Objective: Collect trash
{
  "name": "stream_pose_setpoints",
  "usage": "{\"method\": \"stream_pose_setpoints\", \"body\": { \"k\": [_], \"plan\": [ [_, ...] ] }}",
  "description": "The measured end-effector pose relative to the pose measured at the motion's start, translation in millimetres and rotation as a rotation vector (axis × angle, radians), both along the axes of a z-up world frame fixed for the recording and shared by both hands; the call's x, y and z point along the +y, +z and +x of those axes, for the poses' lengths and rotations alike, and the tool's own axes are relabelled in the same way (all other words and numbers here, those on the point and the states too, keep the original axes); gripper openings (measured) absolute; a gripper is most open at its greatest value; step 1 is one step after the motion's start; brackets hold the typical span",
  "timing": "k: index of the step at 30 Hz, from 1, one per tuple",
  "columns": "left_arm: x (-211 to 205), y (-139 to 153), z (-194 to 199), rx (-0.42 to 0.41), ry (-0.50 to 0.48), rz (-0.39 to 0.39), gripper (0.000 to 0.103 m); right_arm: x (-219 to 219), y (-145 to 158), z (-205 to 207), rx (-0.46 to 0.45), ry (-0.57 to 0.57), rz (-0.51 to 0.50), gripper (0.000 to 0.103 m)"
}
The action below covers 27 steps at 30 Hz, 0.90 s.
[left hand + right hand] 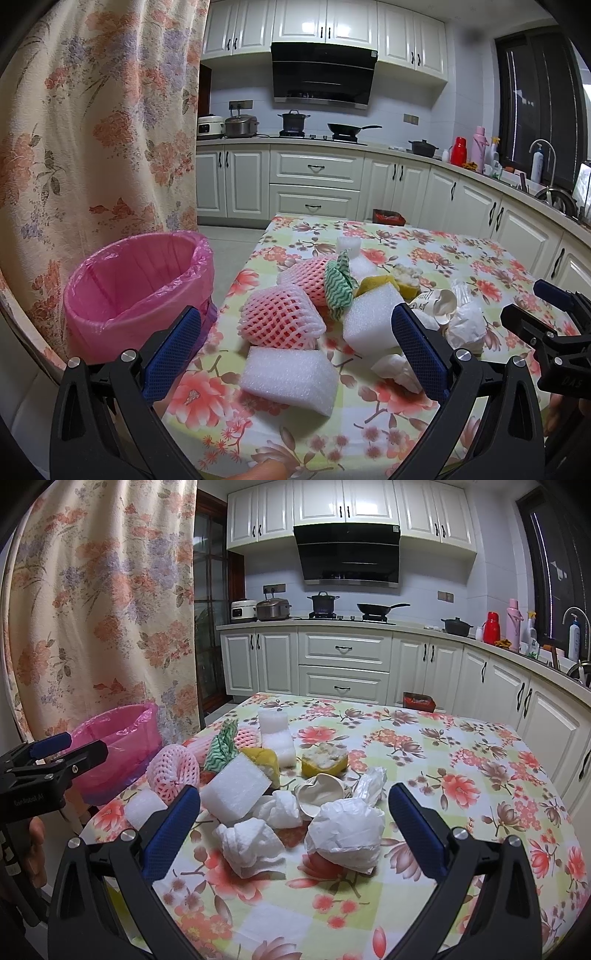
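left gripper (295,354): my jaws wide apart, empty, hovering over the near white foam block (288,376)
right gripper (293,830): also spread, empty, over the crumpled tissue (249,843) and white bag wad (345,834)
trash pile: on the floral table (424,849); pink foam nets (280,317), crushed paper cup (321,790)
bin (140,291): pink-lined, just off the table's left edge

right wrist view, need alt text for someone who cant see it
The open right gripper hovers over a floral tablecloth strewn with trash: crumpled white plastic bag and paper towel nearest, then foam blocks, pink fruit nets and a crushed paper cup. A pink-lined bin stands off the table's left edge, beside the left gripper; kitchen cabinets behind.
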<state>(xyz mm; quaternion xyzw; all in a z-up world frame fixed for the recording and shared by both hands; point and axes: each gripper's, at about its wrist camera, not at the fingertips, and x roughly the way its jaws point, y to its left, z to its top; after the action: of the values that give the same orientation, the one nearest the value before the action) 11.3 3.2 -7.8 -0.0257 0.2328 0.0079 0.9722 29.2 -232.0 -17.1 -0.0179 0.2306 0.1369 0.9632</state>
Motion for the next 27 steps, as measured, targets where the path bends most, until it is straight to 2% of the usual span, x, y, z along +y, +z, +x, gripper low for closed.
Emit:
{"method": "stream_pose_setpoints", "body": {
  "k": [27],
  "plan": [
    [-3.4, -0.7, 3.1, -0.001, -0.003, 0.001, 0.096, -0.1, -0.4, 1.0, 0.001, 0.000, 0.001, 0.099]
  ]
}}
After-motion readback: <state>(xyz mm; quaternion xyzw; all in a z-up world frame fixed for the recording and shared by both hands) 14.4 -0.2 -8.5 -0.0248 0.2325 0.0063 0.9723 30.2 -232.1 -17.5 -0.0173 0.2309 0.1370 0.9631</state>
